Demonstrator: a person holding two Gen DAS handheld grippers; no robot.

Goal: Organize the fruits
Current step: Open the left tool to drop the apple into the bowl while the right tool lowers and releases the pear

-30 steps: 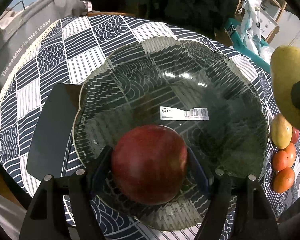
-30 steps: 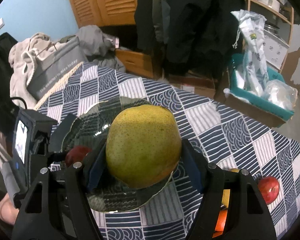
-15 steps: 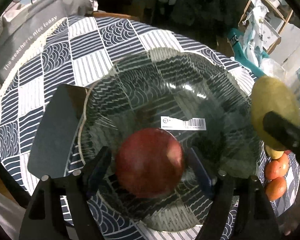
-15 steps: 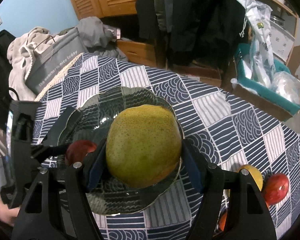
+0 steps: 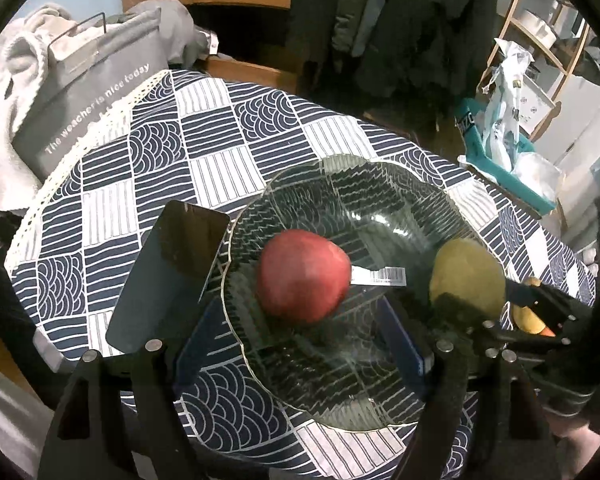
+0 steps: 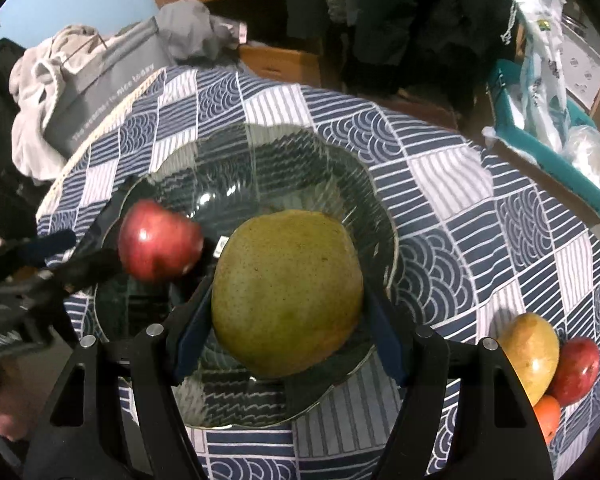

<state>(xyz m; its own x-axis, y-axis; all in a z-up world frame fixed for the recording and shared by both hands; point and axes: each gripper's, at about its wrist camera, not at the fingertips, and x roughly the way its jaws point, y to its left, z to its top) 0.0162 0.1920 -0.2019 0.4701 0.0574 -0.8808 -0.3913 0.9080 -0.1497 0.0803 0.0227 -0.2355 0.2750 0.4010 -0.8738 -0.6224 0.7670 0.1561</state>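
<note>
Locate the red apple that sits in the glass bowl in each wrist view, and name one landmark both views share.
Left wrist view: the red apple lies just left of centre, in the glass bowl, beyond the left gripper.
Right wrist view: the red apple lies at mid-left, in the glass bowl, left of the green pear.
Shared landmark: the grey bag with white lettering, upper left in both.

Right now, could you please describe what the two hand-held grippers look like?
Both match. The left hand-held gripper and right hand-held gripper have matte black angular frames with silver round pins at the joints and flat dark-blue finger pads. No cables or markings show.
</note>
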